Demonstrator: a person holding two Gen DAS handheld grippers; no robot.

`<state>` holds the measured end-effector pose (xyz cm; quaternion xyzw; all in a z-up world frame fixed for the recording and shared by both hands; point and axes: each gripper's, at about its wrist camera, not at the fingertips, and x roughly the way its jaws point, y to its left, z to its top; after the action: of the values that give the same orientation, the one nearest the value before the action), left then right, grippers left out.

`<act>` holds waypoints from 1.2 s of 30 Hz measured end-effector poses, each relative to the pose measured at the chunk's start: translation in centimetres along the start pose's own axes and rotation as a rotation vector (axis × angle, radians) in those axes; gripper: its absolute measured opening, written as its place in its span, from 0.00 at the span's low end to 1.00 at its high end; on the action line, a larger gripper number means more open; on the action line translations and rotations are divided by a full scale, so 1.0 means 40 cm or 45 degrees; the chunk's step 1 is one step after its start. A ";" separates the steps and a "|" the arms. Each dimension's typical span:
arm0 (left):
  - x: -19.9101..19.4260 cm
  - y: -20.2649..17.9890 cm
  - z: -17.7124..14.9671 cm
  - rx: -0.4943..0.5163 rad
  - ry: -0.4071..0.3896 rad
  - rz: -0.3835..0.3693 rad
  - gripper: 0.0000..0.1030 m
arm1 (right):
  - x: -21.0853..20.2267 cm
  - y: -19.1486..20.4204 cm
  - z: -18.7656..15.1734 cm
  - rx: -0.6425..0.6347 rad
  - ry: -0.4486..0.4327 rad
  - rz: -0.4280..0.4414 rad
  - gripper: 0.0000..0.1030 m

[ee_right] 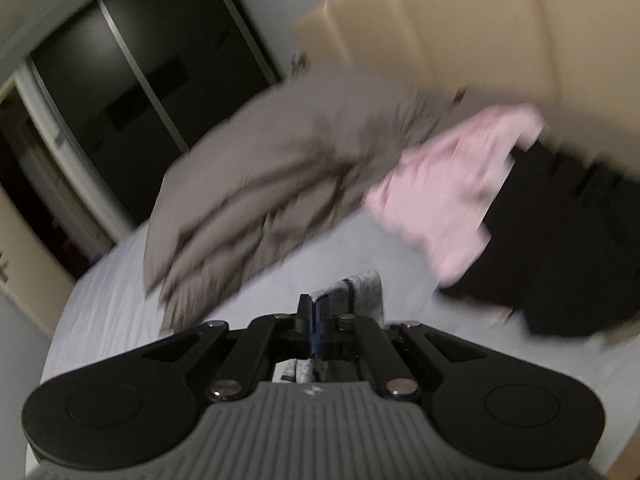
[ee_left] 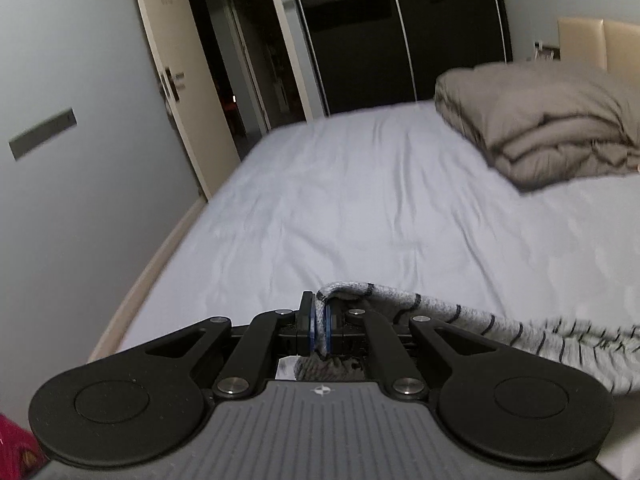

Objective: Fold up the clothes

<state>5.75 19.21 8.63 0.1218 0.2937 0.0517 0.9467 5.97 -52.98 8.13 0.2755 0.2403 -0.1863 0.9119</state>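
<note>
Grey knit with thin dark stripes: the striped garment (ee_left: pixel 460 312) is pinched at one edge in the left claw (ee_left: pixel 320 320), blue pads pressed together on the fabric, and it trails off to the right, lifted clear of the bed (ee_left: pixel 340 208). A short tail of the cloth hangs behind the pads, toward the claw body.

Right claw (ee_right: pixel 316 320): jaws together, clamped on another bit of the same grey striped cloth (ee_right: pixel 356 288), which stands up in a small fold just above and right of the pads (this view is heavily blurred).

Bed sheet pale, lightly creased. A folded taupe duvet (ee_left: pixel 540 124) sits at the far right of the bed, near the tan headboard (ee_left: pixel 592 40). In the right view a pink garment (ee_right: pixel 452 188) lies beside the duvet, partly over something black (ee_right: pixel 560 248); I cannot tell what the black item is.

Background: dark sliding wardrobe doors (ee_left: pixel 400 32), open cream door (ee_left: pixel 172 80) to the left.
</note>
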 end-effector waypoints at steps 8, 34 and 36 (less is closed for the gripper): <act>-0.038 0.003 0.255 0.043 -0.181 0.061 0.03 | -0.160 -0.004 0.230 -0.007 -0.274 -0.059 0.02; 0.090 -0.090 0.147 0.289 -0.043 -0.178 0.03 | -0.008 -0.272 0.140 0.146 -0.153 -0.177 0.02; 0.074 -0.081 0.064 0.296 0.000 -0.233 0.03 | -0.026 -0.329 0.073 0.173 -0.102 -0.190 0.02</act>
<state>9.74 16.05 8.22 0.2033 0.3077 -0.0693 0.9269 -0.14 -64.74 5.39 0.3105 0.2104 -0.2806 0.8835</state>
